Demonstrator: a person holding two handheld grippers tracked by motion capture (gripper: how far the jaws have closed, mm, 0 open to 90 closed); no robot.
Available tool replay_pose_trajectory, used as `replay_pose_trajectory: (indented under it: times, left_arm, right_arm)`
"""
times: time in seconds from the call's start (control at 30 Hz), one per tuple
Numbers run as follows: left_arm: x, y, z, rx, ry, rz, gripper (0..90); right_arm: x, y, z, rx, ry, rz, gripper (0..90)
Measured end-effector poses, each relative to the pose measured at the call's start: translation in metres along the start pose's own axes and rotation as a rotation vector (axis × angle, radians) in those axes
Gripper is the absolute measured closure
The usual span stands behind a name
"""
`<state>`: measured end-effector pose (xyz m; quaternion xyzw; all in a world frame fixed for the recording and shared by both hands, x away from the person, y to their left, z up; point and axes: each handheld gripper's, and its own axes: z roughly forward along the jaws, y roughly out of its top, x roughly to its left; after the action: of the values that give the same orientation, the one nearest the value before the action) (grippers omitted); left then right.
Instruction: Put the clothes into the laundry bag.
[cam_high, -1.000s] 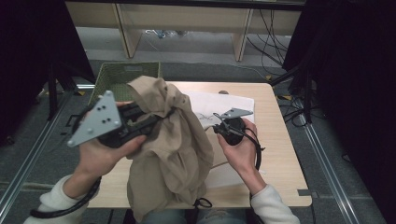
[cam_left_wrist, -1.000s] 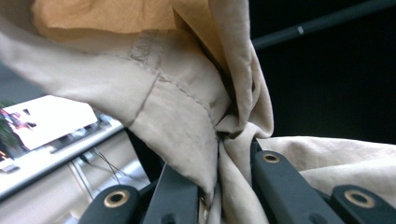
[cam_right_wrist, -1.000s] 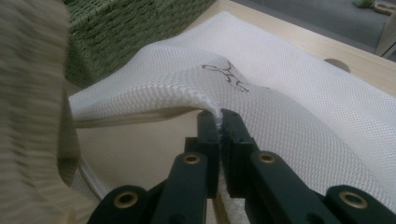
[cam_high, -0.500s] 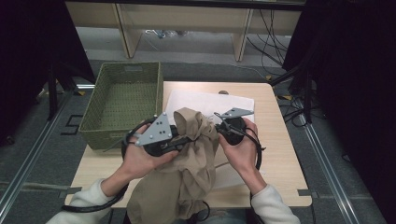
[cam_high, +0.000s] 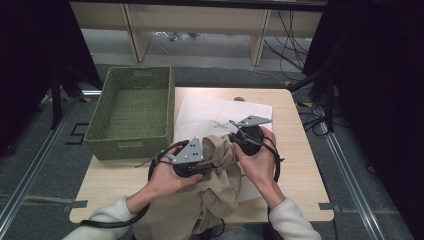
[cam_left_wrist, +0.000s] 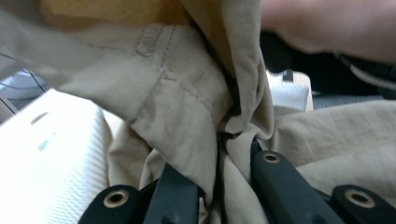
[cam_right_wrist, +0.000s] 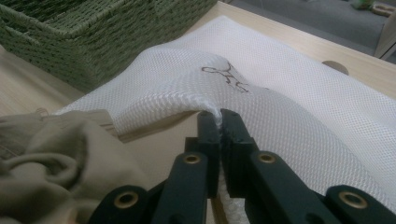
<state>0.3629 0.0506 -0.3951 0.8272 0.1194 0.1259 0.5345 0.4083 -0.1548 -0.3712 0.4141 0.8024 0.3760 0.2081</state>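
Left gripper (cam_left_wrist: 219, 186) jaws closed on bunched tan cloth (cam_left_wrist: 187, 107); right gripper (cam_right_wrist: 218, 121) jaws pinching the white mesh bag's (cam_right_wrist: 289, 116) edge; green basket (cam_high: 131, 107) empty on table (cam_high: 295, 150).

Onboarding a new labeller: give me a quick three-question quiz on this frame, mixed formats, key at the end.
1. True or false: the woven green basket has clothing in it.
2. The right gripper is shut on: A) the crumpled khaki garment B) an edge of the white mesh laundry bag C) the basket rim.
3. Fill in: the left gripper grips a bunched fold of the ___ garment.

Key: 1 false, the basket is empty. 2 B, the mesh edge is lifted off the light wooden table. 3 khaki.
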Motion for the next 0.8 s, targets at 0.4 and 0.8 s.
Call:
replay_pose_trajectory:
  times: [0.4, 0.8]
  left_arm:
    - [0.001, -0.016, 0.021, 0.085, 0.003, -0.005, 82.9]
    - [0.009, -0.030, 0.045, 0.180, 0.062, 0.007, 81.1]
  right_arm:
    - [0.000, 0.001, 0.000, -0.014, -0.004, -0.008, 88.3]
    - [0.003, 0.001, -0.001, -0.020, 0.007, -0.013, 88.3]
